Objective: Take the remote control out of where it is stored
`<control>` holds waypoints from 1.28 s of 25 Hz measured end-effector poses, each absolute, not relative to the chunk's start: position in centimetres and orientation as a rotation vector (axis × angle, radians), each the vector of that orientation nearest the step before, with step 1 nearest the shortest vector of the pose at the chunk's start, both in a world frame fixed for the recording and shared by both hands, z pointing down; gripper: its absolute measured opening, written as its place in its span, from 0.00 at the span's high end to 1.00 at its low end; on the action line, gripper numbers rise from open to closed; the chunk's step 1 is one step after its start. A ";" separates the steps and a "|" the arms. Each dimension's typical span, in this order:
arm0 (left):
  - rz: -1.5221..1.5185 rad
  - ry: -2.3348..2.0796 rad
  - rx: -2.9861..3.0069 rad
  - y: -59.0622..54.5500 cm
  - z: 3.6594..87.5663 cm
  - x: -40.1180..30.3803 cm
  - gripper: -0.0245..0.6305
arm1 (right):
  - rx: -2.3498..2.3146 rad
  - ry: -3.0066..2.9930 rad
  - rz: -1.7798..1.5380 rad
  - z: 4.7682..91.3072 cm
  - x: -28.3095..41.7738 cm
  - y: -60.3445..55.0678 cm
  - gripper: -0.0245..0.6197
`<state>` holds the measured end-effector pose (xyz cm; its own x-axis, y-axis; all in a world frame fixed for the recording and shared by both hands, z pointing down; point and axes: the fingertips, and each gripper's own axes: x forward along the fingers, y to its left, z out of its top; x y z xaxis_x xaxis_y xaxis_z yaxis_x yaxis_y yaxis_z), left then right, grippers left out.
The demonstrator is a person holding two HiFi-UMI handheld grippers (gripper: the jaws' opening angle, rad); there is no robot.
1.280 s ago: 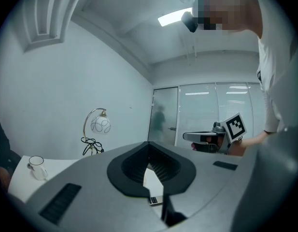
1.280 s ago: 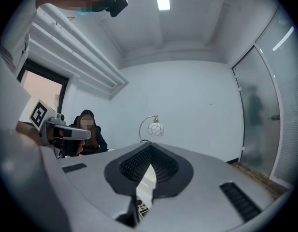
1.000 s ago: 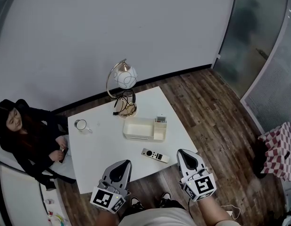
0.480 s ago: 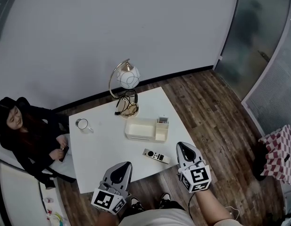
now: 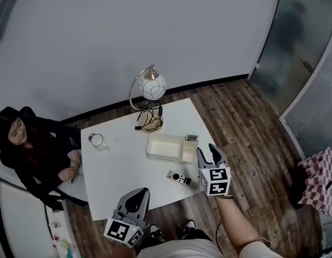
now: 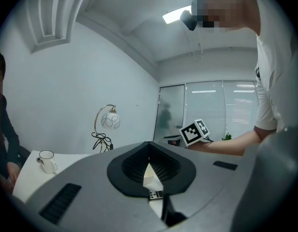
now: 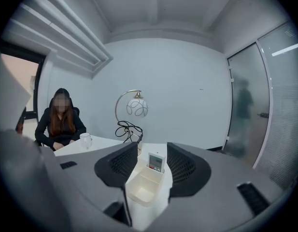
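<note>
Right tongs (image 5: 207, 152) near white tray (image 5: 163, 156), just opening, nothing gripped; left tongs (image 5: 138, 193) clenched, empty.
Remote (image 7: 155, 161) upright in tray's small end compartment, ahead of right tongs; second remote (image 5: 182, 179) flat on table (image 5: 117, 171) nearby.

Two remote controls, it seems: a small white one (image 5: 191, 138) standing just ahead of the right claw (image 5: 206, 149), and a slim grey one (image 5: 182, 179) lying flat to its left. One cream plastic tray (image 5: 164, 148), one white ceramic mug (image 5: 96, 140), one brass-arched globe lamp (image 5: 153, 86), one square white table (image 5: 117, 168), one seated person (image 5: 31, 149).
</note>
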<state>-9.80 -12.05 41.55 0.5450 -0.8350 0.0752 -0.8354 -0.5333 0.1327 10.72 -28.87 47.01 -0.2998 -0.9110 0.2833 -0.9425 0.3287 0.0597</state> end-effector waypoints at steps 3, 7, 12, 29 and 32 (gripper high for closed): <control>0.013 -1.441 2.602 -12.2 42.0 -10.5 0.95 | 1.665 -2.307 0.225 48.5 9.9 -30.9 0.65; 0.022 -1.449 2.581 -12.5 42.4 -11.0 0.95 | 1.681 -2.269 0.275 50.4 9.0 -33.3 0.59; 0.045 -1.448 2.559 -13.3 43.1 -11.9 0.95 | 1.800 -2.179 0.365 52.9 9.0 -36.3 0.57; 0.114 -1.444 2.494 -15.3 45.5 -14.2 0.95 | 1.959 -2.023 0.467 59.0 8.6 -40.0 0.50; 0.116 -1.437 2.495 -15.7 45.7 -14.2 0.95 | 1.964 -2.010 0.483 59.6 8.9 -40.5 0.51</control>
<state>-14.17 -15.71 45.68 0.5079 -0.8386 0.1967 -0.8593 -0.4775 0.1831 8.88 -40.49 59.57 -0.0290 -0.9023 0.4302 -0.9992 0.0146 -0.0368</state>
